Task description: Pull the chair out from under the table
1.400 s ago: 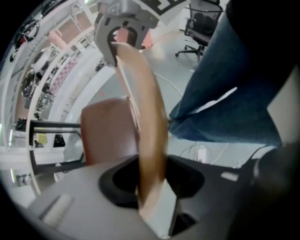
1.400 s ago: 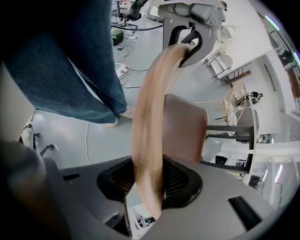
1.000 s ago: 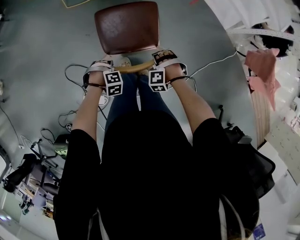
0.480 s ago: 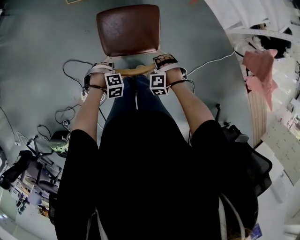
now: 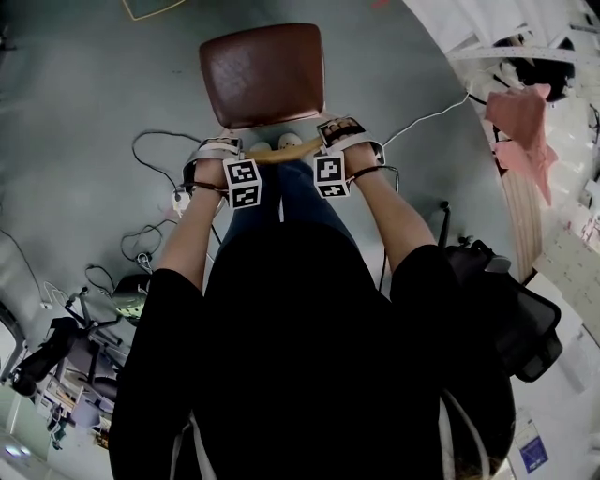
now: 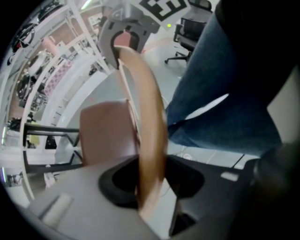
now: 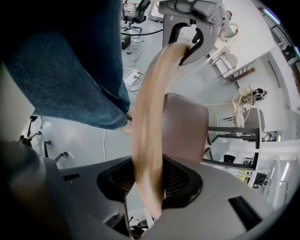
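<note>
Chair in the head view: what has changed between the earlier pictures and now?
The chair moved down the picture, toward the person, and slightly right, drawn by the left gripper and right gripper, which moved with it. Unchanged: both grippers stay shut on its wooden backrest; nothing was released.

Bare grey floor (image 5: 84,84) lies open beyond the chair (image 5: 262,75) and to its left. Loose cables (image 5: 155,150) trail over the floor just left of the person's legs (image 5: 300,192), which stand close behind the chair's back. The white bench (image 5: 450,23) curves along the right, and a black office chair (image 5: 525,328) crowds the near right.
</note>
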`<state>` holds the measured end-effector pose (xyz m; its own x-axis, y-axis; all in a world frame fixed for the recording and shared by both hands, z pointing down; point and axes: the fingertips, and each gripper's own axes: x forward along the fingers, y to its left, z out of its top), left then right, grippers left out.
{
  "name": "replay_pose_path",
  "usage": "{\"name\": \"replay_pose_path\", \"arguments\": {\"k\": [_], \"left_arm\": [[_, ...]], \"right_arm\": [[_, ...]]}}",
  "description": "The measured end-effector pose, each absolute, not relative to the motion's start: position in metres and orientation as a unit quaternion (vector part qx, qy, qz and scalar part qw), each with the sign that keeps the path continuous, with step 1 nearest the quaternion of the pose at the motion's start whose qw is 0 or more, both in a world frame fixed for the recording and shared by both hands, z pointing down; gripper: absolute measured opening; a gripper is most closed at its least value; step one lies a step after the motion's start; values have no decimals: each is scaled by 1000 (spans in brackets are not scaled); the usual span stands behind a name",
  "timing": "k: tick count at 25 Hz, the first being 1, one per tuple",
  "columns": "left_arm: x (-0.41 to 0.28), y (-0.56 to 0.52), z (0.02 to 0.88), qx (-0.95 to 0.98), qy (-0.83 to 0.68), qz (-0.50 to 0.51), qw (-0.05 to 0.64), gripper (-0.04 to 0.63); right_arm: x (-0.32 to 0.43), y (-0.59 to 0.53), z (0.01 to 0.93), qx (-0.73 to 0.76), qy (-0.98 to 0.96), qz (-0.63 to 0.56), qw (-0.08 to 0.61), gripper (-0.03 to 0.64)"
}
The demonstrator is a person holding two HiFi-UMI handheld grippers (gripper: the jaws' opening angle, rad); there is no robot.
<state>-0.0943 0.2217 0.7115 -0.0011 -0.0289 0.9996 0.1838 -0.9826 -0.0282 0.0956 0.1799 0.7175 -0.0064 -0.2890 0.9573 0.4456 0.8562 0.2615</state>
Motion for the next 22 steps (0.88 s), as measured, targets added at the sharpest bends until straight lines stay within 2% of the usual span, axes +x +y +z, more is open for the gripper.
{"name": "replay_pose_path", "arguments": {"k": [22], "left_arm": [[-93,249,706,-720,-85,-687,53,164]], "right_arm": [[96,216,715,-86,-682,-207,696,143]]}}
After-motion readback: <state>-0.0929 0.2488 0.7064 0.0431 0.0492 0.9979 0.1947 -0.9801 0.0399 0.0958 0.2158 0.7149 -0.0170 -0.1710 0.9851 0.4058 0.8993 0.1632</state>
